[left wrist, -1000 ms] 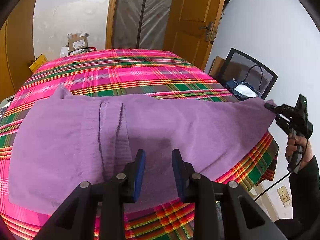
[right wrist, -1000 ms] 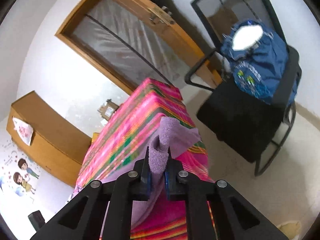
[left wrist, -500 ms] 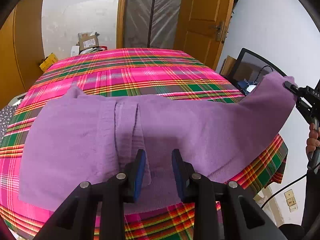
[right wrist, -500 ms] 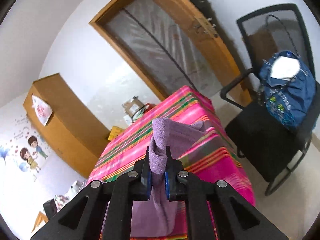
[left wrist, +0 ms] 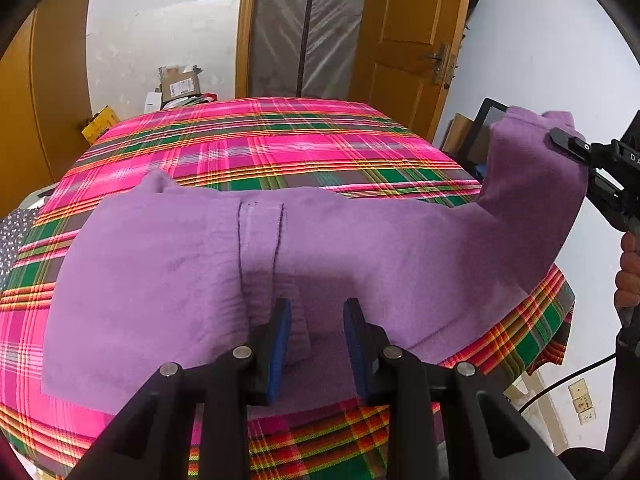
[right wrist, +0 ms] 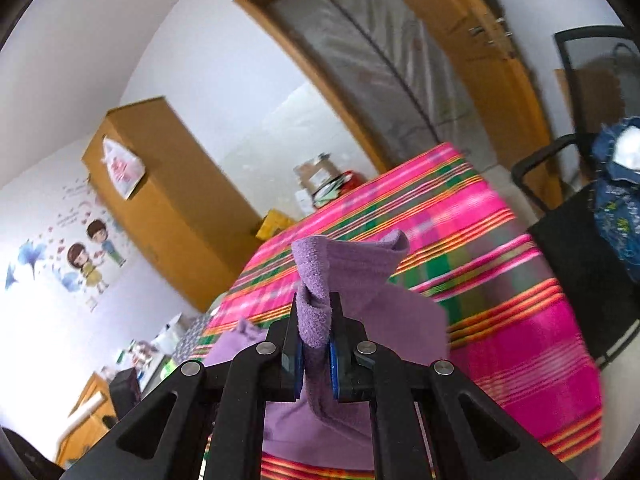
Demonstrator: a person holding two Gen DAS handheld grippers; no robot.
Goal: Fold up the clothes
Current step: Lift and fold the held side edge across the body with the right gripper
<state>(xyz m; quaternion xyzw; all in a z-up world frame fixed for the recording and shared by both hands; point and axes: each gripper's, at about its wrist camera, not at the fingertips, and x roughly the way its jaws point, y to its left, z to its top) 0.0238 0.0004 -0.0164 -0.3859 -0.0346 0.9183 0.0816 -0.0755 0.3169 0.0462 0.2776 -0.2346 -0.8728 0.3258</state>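
The purple garment (left wrist: 192,280) lies spread across the plaid-covered table (left wrist: 280,140); the right gripper (right wrist: 316,344) pinches one end of it between its pads and holds that end raised off the table's right side, so the step in hand looks like the first fold. The left gripper (left wrist: 316,320) hovers with its jaws spread above the garment's near middle, gripping nothing; the next move probably calls for carrying the lifted end over onto the flat part.

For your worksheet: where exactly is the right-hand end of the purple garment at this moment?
In the left wrist view, that end of the purple garment is lifted off the plaid tablecloth at the right edge, pinched in the right tool.
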